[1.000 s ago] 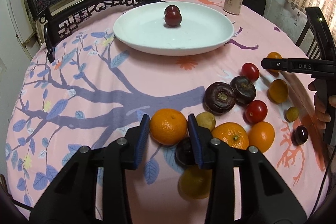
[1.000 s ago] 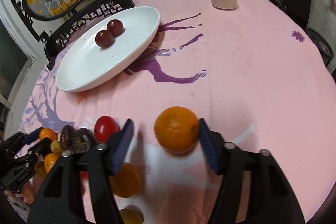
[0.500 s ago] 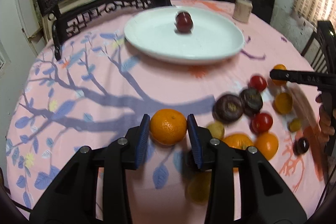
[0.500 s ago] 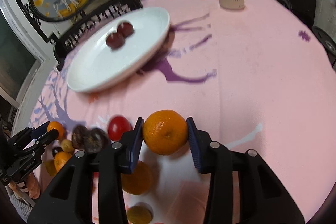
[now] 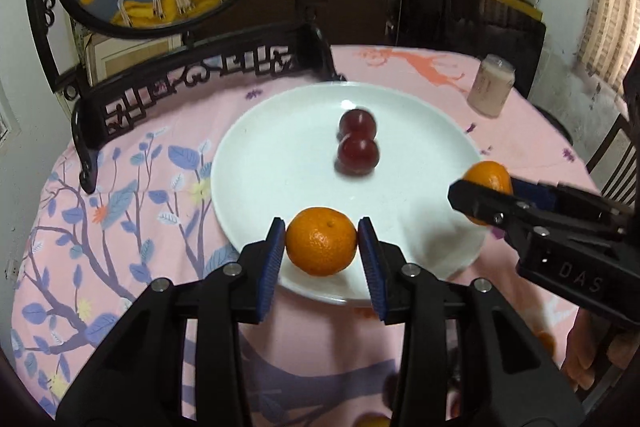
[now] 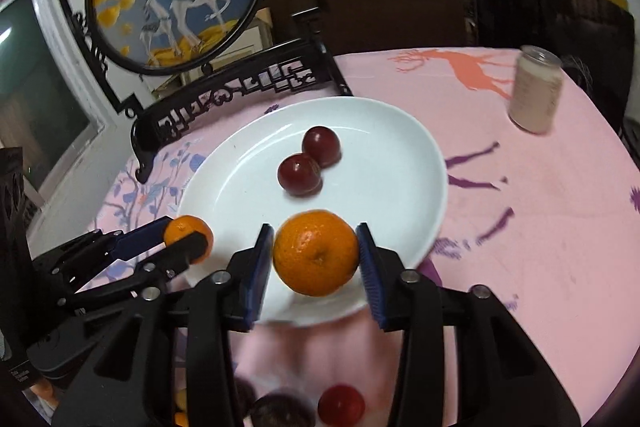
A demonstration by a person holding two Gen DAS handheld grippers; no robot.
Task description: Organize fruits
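Your left gripper [image 5: 322, 241] pinched an orange [image 5: 321, 241] between its blue pads, its jaws having just eased slightly wider, and held it over the near rim of the white plate [image 5: 276, 179]. Your right gripper [image 6: 316, 253] clamped a second orange [image 6: 316, 253] (its jaws had also just been widening, pads touching the fruit on both sides) above the same plate's near edge. Two dark red plums [image 6: 310, 161] lay touching at the plate's middle. A can [image 6: 536, 93] stood well apart on the pink tablecloth [image 6: 540, 211].
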